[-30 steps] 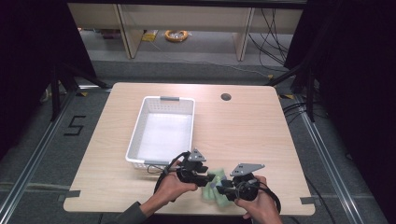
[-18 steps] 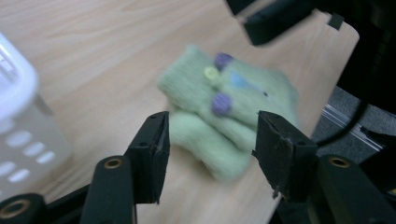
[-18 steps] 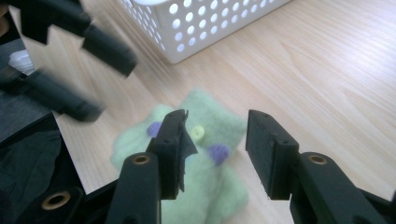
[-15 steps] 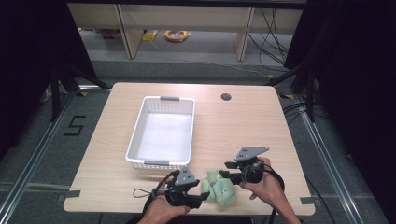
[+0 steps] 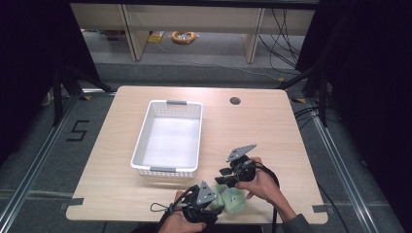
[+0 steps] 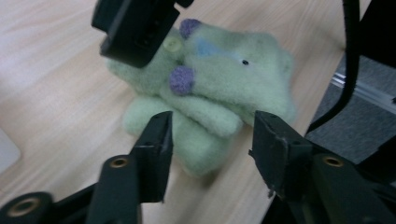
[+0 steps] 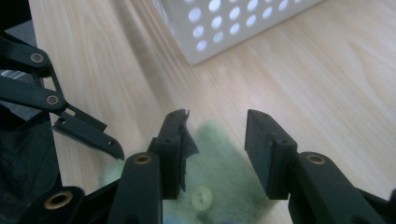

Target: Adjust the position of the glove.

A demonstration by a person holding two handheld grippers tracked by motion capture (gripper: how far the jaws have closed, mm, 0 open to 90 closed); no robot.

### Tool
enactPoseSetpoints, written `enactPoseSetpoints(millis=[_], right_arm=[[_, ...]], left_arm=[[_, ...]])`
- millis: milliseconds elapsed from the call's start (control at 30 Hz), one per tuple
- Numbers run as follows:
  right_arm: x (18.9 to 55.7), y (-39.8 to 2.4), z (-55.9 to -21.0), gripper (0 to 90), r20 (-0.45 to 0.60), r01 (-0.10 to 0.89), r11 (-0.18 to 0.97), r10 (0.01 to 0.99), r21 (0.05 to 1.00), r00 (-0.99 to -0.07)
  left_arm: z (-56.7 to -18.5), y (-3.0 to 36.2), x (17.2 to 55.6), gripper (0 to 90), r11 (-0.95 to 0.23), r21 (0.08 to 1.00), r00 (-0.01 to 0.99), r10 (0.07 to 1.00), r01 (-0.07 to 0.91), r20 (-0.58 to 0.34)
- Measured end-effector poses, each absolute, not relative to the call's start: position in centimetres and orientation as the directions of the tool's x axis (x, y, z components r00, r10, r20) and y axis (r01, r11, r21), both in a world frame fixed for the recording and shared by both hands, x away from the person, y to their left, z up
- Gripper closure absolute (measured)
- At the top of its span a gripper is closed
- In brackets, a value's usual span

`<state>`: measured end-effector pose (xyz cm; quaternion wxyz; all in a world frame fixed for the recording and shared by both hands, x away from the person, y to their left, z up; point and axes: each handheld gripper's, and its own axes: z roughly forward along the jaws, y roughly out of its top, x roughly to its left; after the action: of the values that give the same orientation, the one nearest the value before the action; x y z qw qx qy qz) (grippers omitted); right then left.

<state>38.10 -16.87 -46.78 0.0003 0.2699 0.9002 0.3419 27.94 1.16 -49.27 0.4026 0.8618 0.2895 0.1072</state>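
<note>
**Green soft toy lies between two open grippers at the counter's near edge**

The left gripper [image 6: 212, 140] has its jaws apart, and they have just been closing a little; nothing is pressed between them. Just beyond its tips the green soft toy [image 6: 219, 88] lies flat on the counter [image 6: 51, 60], its nearest flap reaching into the gap between the jaws without touching either pad. The toy is pale green fleece with purple knobs, a pale button and a small dark eye.

The right gripper [image 7: 215, 135] is open too, hovering over the far side of the toy [image 7: 219, 182], whose green fabric and button show below and between its jaws; whether the pads touch the fabric cannot be told. From the left gripper view, one of its jaws hangs over the toy's far end.

Beyond both grippers, up the counter, stands a white basket [image 5: 167, 141], well apart from the toy [image 5: 232, 200].
</note>
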Motion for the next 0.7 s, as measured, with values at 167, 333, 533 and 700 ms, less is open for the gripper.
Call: enactPoseSetpoints(millis=[167,333,533,700], right_arm=[[38.2,-17.2,-47.2,68.5,0.209,0.501,0.605,0.487,0.619,-0.848],[38.2,-17.3,-47.8,83.2,0.219,0.51,0.605,0.49,0.612,-0.844],[37.9,-17.4,-47.2,87.3,0.2,0.506,0.61,0.5,0.61,-0.843],[37.4,-18.0,-46.3,87.8,0.2,0.509,0.587,0.511,0.63,-0.836]], left_arm=[[-49.6,1.0,28.2,58.5,-0.537,0.746,0.818,0.575,0.393,-0.017],[-49.7,0.7,27.8,73.0,-0.552,0.749,0.835,0.55,0.365,-0.003],[-49.4,1.2,28.0,85.9,-0.543,0.747,0.835,0.55,0.385,-0.031],[-48.3,2.0,28.0,86.8,-0.495,0.771,0.832,0.549,0.402,-0.081]])
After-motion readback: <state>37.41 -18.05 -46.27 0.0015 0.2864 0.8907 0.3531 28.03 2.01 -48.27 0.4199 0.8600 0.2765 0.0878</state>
